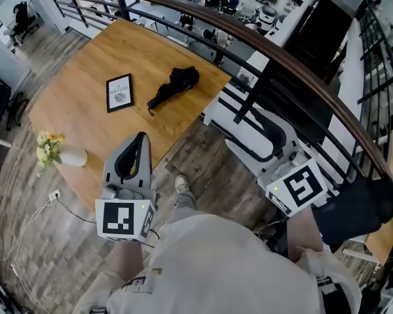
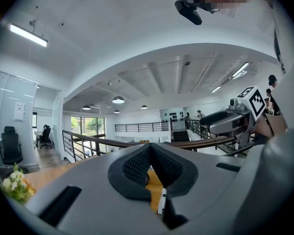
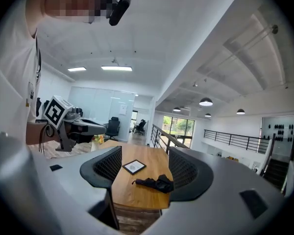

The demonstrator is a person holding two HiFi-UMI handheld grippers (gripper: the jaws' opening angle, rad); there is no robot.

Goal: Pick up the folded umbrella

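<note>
Short of the pale wooden worktop point(image 1: 85, 84), two grey plastic tools are held out roughly level. The right hand-held gripper point(image 3: 144, 152) has its ribbed black pads spread wide with nothing between them. The left hand-held gripper point(image 2: 149, 148) has its pad tips pressed together, empty. Well apart from both, the folded umbrella point(image 1: 175, 85) lies on the worktop near its right edge, a bundle of crumpled black fabric with a slim end. Just beside it lies a black-framed print point(image 1: 120, 93). A white vase point(image 1: 72, 157) of yellow flowers sits at the near-left edge.
</note>
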